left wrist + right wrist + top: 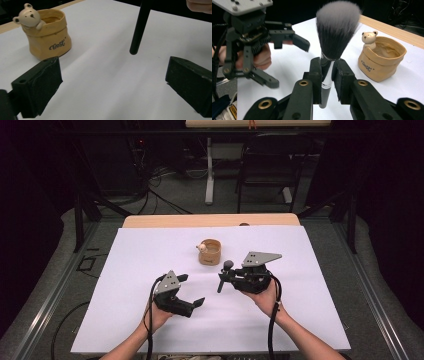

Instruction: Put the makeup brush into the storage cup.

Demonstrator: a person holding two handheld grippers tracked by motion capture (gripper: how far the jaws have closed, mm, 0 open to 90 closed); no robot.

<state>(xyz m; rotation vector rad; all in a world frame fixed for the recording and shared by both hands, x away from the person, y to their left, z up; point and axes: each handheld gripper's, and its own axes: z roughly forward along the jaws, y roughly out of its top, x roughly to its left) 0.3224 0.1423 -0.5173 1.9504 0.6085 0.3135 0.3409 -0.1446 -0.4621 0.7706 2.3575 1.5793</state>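
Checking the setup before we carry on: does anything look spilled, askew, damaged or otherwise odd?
Nothing stands out. The tan sack-shaped ceramic pot with a bear figure on its rim stands upright on the white table cover, nothing spilled. The right gripper holds the black-handled makeup brush upright by its ferrule; the left gripper is open and empty.

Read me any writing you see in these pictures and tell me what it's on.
"Cest": my best reading of the dark cursive word on the front of the tan pot with the little bear on its rim; the letters are stylised, so the spelling is uncertain.
The same word shows on the pot in the right gripper view, too blurred to read.
No writing is readable on the brush or the white table cover.
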